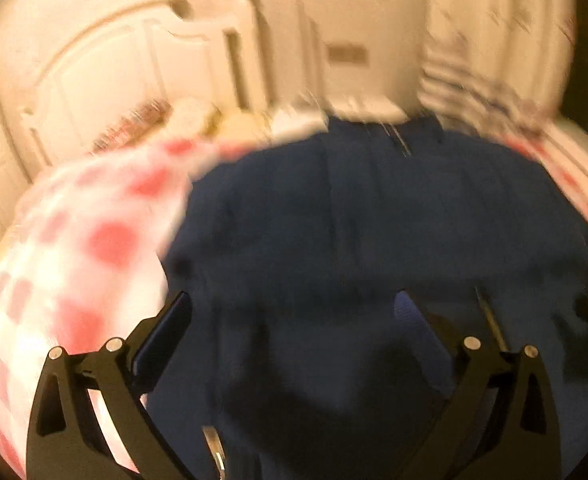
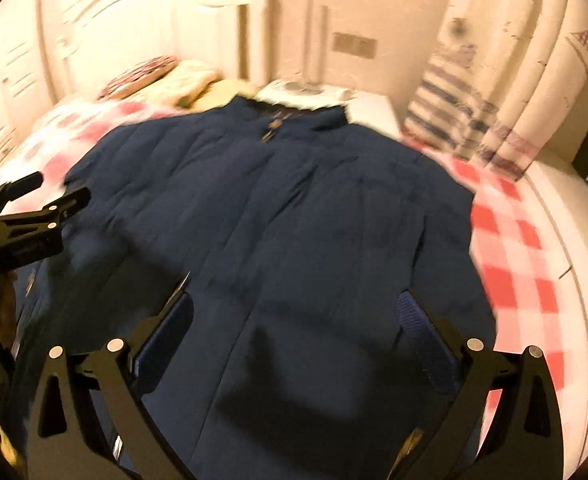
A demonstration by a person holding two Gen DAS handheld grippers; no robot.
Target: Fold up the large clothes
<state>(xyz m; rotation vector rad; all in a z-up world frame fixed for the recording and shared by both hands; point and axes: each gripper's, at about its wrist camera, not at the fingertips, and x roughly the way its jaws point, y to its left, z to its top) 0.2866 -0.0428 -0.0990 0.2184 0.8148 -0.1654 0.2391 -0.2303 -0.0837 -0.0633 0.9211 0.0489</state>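
A large navy blue padded jacket (image 2: 294, 208) lies spread front-up on a bed, its collar toward the headboard, its zipper running down the middle. It also fills the left wrist view (image 1: 374, 232), which is blurred. My left gripper (image 1: 294, 312) is open above the jacket's left part, with nothing between its fingers. It also shows at the left edge of the right wrist view (image 2: 50, 204). My right gripper (image 2: 294, 316) is open above the jacket's lower middle and holds nothing.
The bed has a red and white checked cover (image 2: 514, 264) (image 1: 94, 240). A white headboard (image 2: 142, 32) and folded pillows (image 2: 190, 80) are at the far end. A curtain with stripes (image 2: 474, 92) hangs at the right. A white bedside table (image 2: 370, 108) stands behind the collar.
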